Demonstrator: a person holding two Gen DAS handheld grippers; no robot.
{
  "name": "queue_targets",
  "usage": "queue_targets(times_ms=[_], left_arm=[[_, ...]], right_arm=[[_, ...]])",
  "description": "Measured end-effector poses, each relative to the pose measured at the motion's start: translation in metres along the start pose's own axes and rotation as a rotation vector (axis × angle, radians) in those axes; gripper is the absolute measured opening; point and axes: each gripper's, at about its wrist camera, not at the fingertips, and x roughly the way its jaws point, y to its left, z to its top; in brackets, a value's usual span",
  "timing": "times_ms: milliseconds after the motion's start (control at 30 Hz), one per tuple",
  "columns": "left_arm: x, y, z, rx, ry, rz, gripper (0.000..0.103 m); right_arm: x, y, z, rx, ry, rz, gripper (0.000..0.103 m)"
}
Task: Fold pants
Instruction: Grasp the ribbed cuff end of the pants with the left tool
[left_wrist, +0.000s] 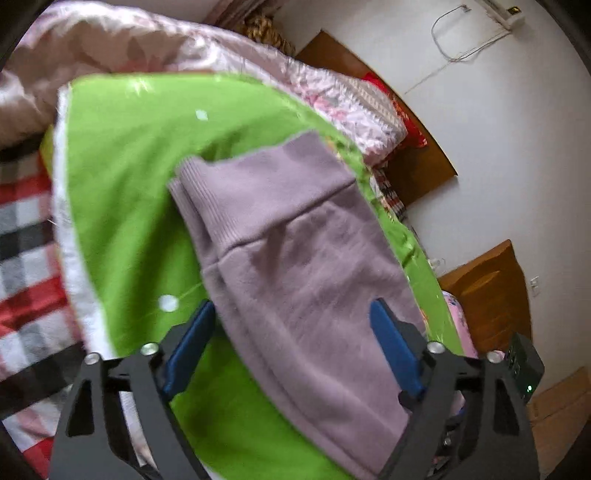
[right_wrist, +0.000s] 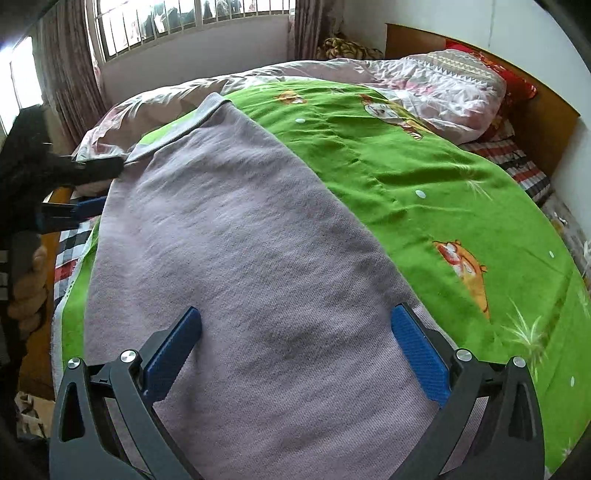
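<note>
Lilac knit pants (left_wrist: 288, 251) lie on a green cartoon blanket (left_wrist: 125, 162) on the bed; they also show in the right wrist view (right_wrist: 240, 251). Their ribbed waistband (left_wrist: 258, 184) points away from my left gripper. My left gripper (left_wrist: 293, 314) is open, its blue pads wide apart over the pants, holding nothing. My right gripper (right_wrist: 295, 319) is open too, jaws spread above the cloth. In the right wrist view the left gripper (right_wrist: 92, 184) shows at the left edge beside the pants' far ribbed end (right_wrist: 177, 129).
A pink floral quilt (right_wrist: 424, 77) is bunched at the head of the bed by a wooden headboard (right_wrist: 546, 107). A red checked sheet (left_wrist: 26, 258) lies beside the blanket. A window with bars (right_wrist: 177, 22) and curtains stand beyond the bed.
</note>
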Motion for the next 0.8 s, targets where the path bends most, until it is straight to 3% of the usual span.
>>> queue_targets(times_ms=[200, 233, 333, 433, 600, 633, 700, 800], left_arm=[[0.008, 0.024, 0.009, -0.121, 0.028, -0.113, 0.082], [0.007, 0.027, 0.009, -0.136, 0.029, -0.122, 0.079], [0.007, 0.026, 0.011, -0.122, 0.041, -0.140, 0.052], [0.011, 0.029, 0.022, -0.124, 0.041, -0.155, 0.045], [0.020, 0.032, 0.034, -0.138, 0.001, -0.157, 0.045], [0.026, 0.036, 0.035, -0.147, -0.007, -0.187, 0.052], [0.032, 0.043, 0.038, -0.168, -0.023, -0.238, 0.054], [0.033, 0.041, 0.048, -0.146, -0.028, -0.207, 0.042]], right_arm=[[0.000, -0.001, 0.000, 0.001, 0.001, 0.005, 0.099], [0.000, -0.001, 0.001, 0.002, 0.000, 0.006, 0.099], [0.000, -0.002, 0.001, 0.002, 0.000, 0.007, 0.099], [0.000, -0.001, 0.001, 0.002, 0.001, 0.007, 0.099], [0.000, -0.002, 0.001, 0.002, 0.001, 0.008, 0.099], [0.000, -0.002, 0.001, 0.002, 0.001, 0.008, 0.099], [0.000, -0.002, 0.001, 0.003, 0.002, 0.010, 0.099], [-0.004, 0.001, 0.003, 0.001, 0.017, 0.020, 0.099]])
